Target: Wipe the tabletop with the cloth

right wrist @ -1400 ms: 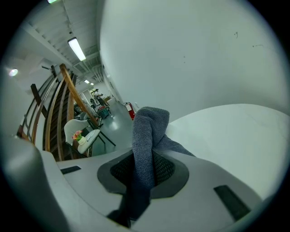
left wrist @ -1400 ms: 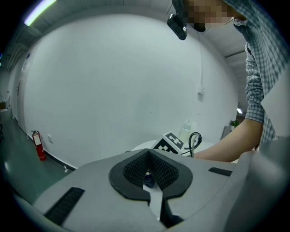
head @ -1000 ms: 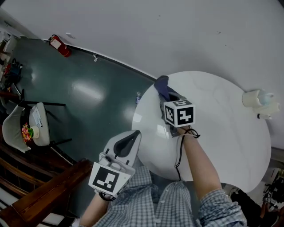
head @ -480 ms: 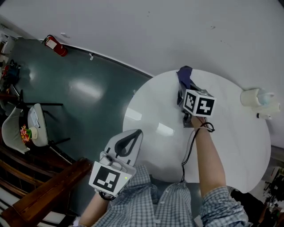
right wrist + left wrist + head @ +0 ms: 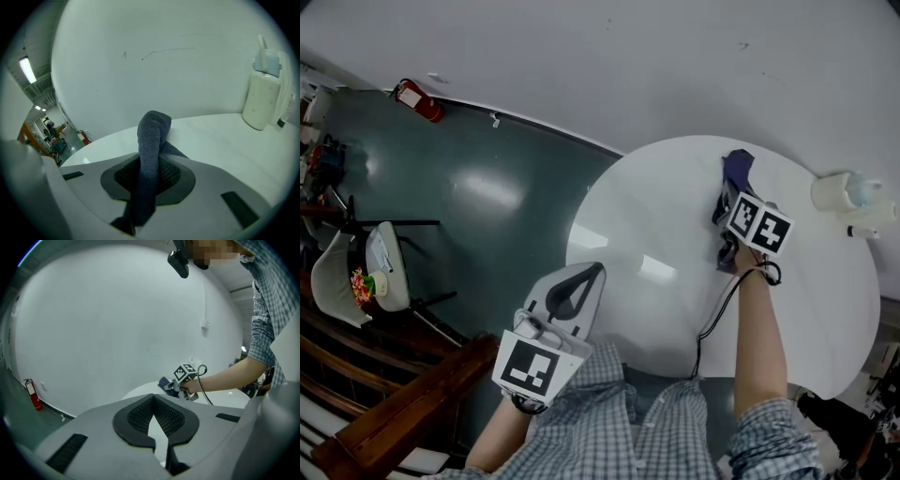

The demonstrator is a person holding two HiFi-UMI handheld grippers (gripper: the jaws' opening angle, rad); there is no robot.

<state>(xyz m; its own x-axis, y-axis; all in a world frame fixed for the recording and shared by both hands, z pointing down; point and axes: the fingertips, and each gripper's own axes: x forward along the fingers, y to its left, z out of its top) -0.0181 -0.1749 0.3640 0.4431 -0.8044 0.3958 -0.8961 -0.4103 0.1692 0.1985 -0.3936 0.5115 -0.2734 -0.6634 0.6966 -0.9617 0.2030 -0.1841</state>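
Observation:
A dark blue cloth (image 5: 736, 170) is pinched in my right gripper (image 5: 728, 210) at the far right part of the round white table (image 5: 656, 225). In the right gripper view the cloth (image 5: 151, 154) rises in a bunched fold from between the jaws and trails onto the white tabletop (image 5: 220, 140). My left gripper (image 5: 574, 292) hovers off the table's near-left edge, its jaws shut with nothing between them; in its own view the left gripper (image 5: 157, 420) points toward the right gripper (image 5: 176, 386) and cloth (image 5: 165, 382) beyond.
A white spray bottle (image 5: 848, 208) stands at the table's right edge, also tall in the right gripper view as the bottle (image 5: 265, 96). A red fire extinguisher (image 5: 417, 98) sits by the wall. A chair (image 5: 356, 272) and wooden furniture (image 5: 403, 403) stand at left on the green floor.
My right gripper has dragged the cloth across the tabletop from its left part to the far right part. The left gripper has stayed almost still.

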